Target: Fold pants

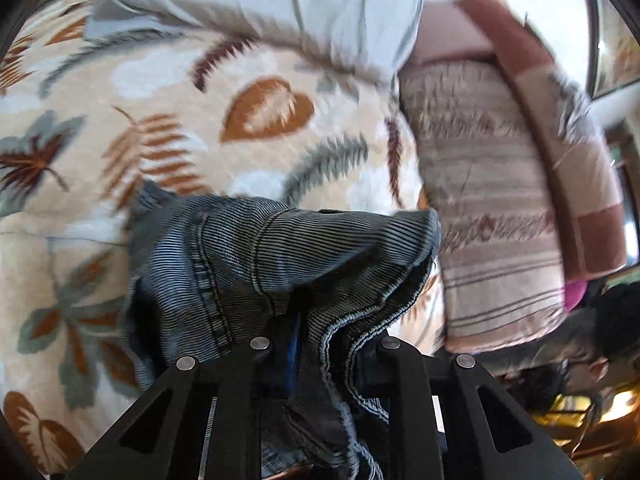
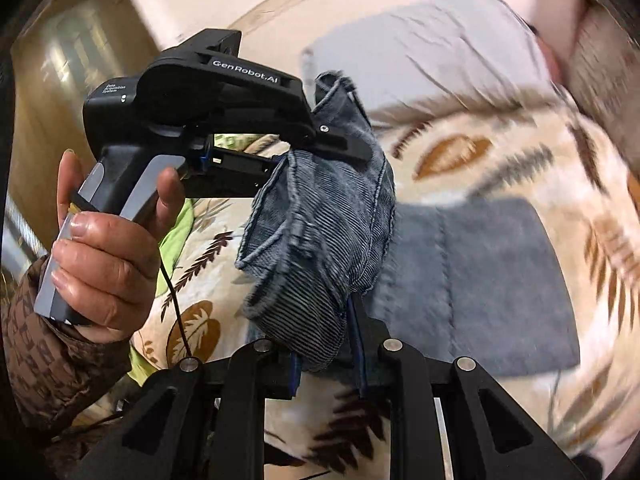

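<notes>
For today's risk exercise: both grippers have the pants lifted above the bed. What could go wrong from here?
1. The left gripper pinches only an edge of the pants; it may slip out.
2. The cloth hangs bunched between it and the right gripper, so the fold may land crooked on the blanket.

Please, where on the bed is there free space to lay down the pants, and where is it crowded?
Free: the leaf-patterned beige blanket between the grey pillow and the lifted dark blue corduroy pants. A flat grey cloth lies on the blanket. Crowded: the side with the striped beige bolster, and where the left gripper and right gripper hold the pants.
</notes>
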Demonstrator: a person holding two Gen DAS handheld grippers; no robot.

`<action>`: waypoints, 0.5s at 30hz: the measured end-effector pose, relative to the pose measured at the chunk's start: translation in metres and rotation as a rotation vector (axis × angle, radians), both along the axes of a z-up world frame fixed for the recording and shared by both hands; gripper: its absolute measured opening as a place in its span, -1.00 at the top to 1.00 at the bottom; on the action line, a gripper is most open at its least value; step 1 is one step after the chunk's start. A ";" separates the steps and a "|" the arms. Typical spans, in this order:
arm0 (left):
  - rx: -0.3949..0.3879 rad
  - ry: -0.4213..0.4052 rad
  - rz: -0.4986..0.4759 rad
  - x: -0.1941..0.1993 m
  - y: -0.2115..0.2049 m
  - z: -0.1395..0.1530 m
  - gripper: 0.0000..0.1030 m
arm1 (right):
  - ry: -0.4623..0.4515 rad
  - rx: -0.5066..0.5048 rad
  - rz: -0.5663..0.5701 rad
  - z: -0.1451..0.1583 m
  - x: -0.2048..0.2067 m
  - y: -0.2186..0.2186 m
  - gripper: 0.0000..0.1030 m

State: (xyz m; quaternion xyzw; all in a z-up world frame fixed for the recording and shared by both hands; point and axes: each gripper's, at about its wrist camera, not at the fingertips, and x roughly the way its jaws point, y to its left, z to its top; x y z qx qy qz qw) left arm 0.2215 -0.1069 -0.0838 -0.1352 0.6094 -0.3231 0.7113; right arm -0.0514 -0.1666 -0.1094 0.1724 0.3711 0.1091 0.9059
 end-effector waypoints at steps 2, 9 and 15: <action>0.068 -0.003 -0.033 0.000 -0.031 -0.008 0.63 | 0.023 0.049 -0.024 -0.009 -0.005 -0.015 0.62; 0.276 0.008 -0.120 -0.008 -0.110 -0.044 0.57 | 0.130 0.237 -0.129 -0.048 -0.020 -0.065 0.59; 0.412 -0.027 -0.180 -0.017 -0.154 -0.058 0.34 | 0.204 0.354 -0.173 -0.075 -0.018 -0.088 0.48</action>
